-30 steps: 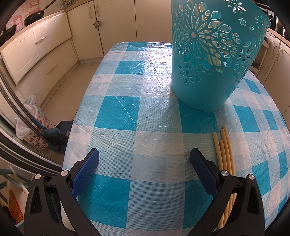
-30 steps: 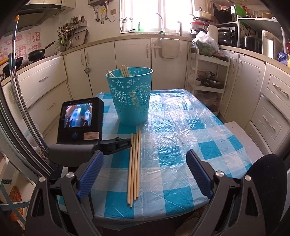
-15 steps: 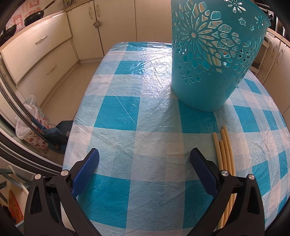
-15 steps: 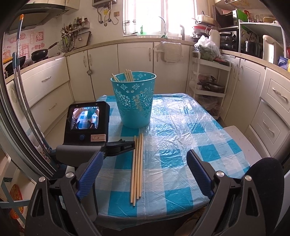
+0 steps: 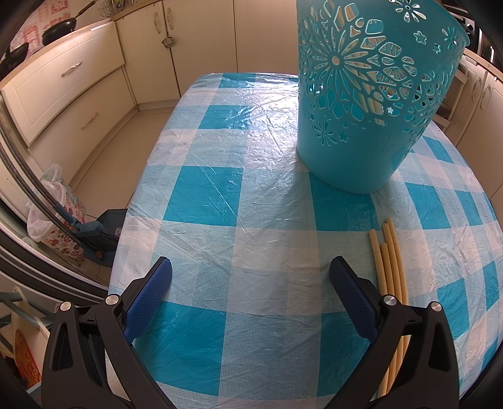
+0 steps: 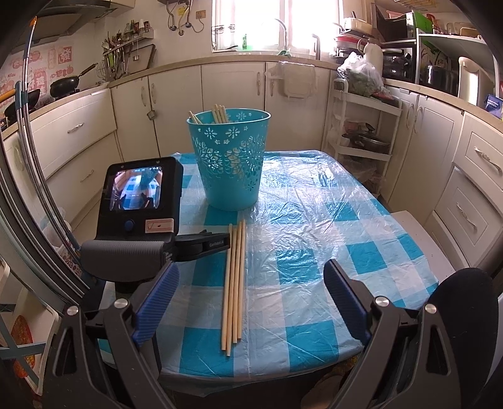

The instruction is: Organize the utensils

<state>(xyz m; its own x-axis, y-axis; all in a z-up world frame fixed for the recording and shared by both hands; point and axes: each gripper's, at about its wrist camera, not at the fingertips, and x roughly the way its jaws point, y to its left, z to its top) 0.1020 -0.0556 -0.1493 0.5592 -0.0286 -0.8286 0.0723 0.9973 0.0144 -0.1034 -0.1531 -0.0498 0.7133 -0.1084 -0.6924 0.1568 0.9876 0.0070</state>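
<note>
While both pairs of tongs stand wide apart with nothing between their blue pads, the right tongs (image 6: 251,302) hang back past the near edge of the desk (image 6: 317,283), which wears a blue-and-white checked cloth under clear plastic. Just ahead of them four long wooden chopsticks (image 6: 234,283) lie side by side on the cloth, running lengthwise away from the camera, their near ends close to the desk edge and their far ends pointing at the basket. To the left of the chopsticks, seen from the right wrist, the left tongs' body sits low over the desk with its small screen (image 6: 135,188) lit, its black arm reaching to just beside the sticks. From the left wrist view, the left tongs (image 5: 250,284) hover over bare checked cloth, and the same chopsticks (image 5: 389,261) lie just to the right of the right-hand pad, partly hidden behind the black arm. Farther on, the teal cut-out basket (image 6: 231,160) stands upright on the desk, near the far ends of the loose sticks but apart from them, and several more chopsticks (image 6: 220,114) lean inside it, their tips above the rim. Beyond the desk run cream kitchen cabinets (image 6: 169,100) and a bright window (image 6: 276,22)
</note>
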